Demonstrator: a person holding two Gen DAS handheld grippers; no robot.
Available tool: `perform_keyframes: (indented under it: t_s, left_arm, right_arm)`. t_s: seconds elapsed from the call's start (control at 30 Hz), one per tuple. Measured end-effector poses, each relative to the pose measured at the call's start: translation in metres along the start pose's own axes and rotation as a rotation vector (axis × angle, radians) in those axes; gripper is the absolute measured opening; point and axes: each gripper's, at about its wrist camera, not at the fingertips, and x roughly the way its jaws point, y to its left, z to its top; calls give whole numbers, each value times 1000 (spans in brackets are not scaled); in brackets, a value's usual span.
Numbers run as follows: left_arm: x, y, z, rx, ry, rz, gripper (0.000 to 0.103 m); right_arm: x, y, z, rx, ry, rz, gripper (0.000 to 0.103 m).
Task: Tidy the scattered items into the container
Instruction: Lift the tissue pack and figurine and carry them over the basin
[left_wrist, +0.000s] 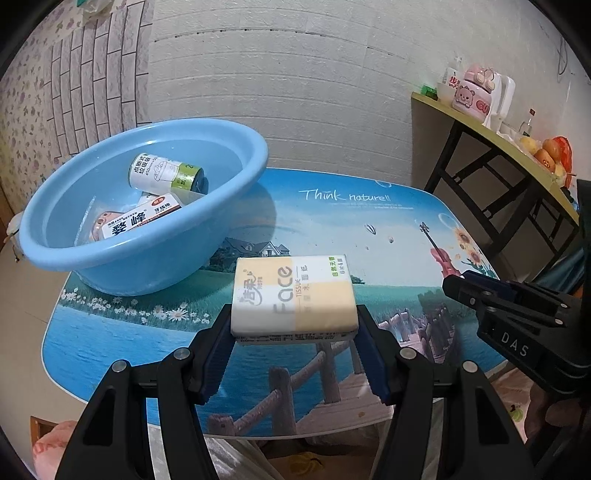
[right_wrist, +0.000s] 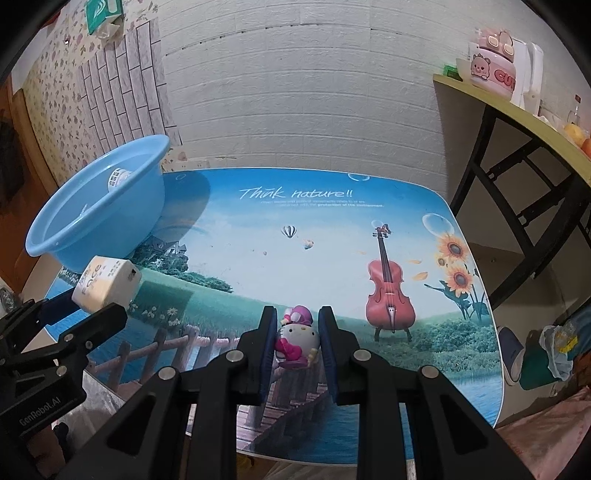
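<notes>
My left gripper (left_wrist: 294, 314) is shut on a white and yellow "Face" tissue pack (left_wrist: 293, 295) and holds it above the table, just right of the blue basin (left_wrist: 236, 192). The basin stands at the table's back left and holds a white roll (left_wrist: 166, 177) and a toothpick box (left_wrist: 136, 221). My right gripper (right_wrist: 297, 321) is shut on a Hello Kitty toy (right_wrist: 297, 341) over the table's front edge. The tissue pack (right_wrist: 107, 284), the left gripper's fingers (right_wrist: 92, 325) and the basin (right_wrist: 92, 221) show at the left of the right wrist view. The right gripper's fingers (left_wrist: 491, 295) show at the right of the left wrist view.
The low table (right_wrist: 314, 229) has a printed landscape top. A taller yellow-topped table (right_wrist: 517, 110) with a pink jar, a kettle and fruit stands to the right. A white brick wall is behind. Bags and slippers lie on the floor at right (right_wrist: 535, 354).
</notes>
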Motion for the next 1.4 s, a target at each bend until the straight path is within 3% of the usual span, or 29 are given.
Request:
perform_keyframes:
  t_s: [0.33,0.73,1.07,1.4]
  left_arm:
    - [-6,-1,5,7,-20,-10,60]
    - [-43,12,37,6,-140,-6,60]
    - [-59,69,60,-47,-215,94,60]
    - [-57,126,70,-73,-227,158,60]
  right_arm:
    - [2,2,1,-7,2,2,24]
    - [-21,31,35,-65,-95,51,24]
    - [-21,80,71,-143,-143,120,24]
    - [-9,139,95,-254,-153,174,24]
